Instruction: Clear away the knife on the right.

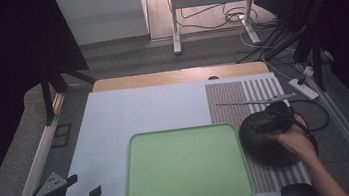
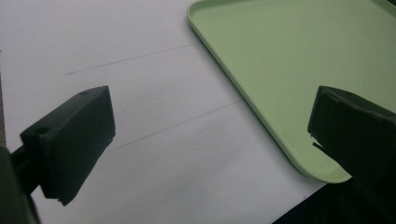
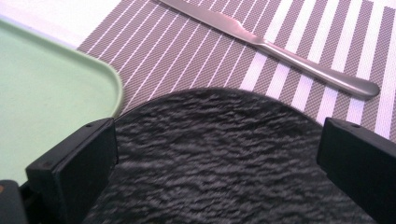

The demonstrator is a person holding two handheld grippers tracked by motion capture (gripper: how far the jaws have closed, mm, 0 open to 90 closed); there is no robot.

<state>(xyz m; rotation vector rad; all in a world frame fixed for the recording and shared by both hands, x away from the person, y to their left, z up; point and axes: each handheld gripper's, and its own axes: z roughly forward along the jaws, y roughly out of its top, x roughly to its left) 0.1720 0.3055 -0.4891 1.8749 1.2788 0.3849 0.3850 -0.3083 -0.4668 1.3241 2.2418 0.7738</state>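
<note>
A light green tray (image 1: 186, 167) lies empty at the front middle of the white table cover. To its right, a round black textured plate (image 1: 269, 147) rests on a striped placemat (image 1: 243, 99). A metal knife (image 1: 256, 101) lies on the mat beyond the plate. My right gripper (image 1: 261, 126) hovers over the plate, open, its jaws wide on either side of the plate's surface (image 3: 210, 158); the knife (image 3: 271, 44) lies ahead. My left gripper (image 1: 85, 187) is open near the table's front left corner, beside the tray's corner (image 2: 299, 154), holding nothing.
A wooden table edge (image 1: 180, 76) shows behind the white cover (image 1: 134, 113). A white power strip (image 1: 303, 88) and cables lie off the right side. A metal rail (image 1: 34, 160) runs along the left. Table legs and wires stand on the floor beyond.
</note>
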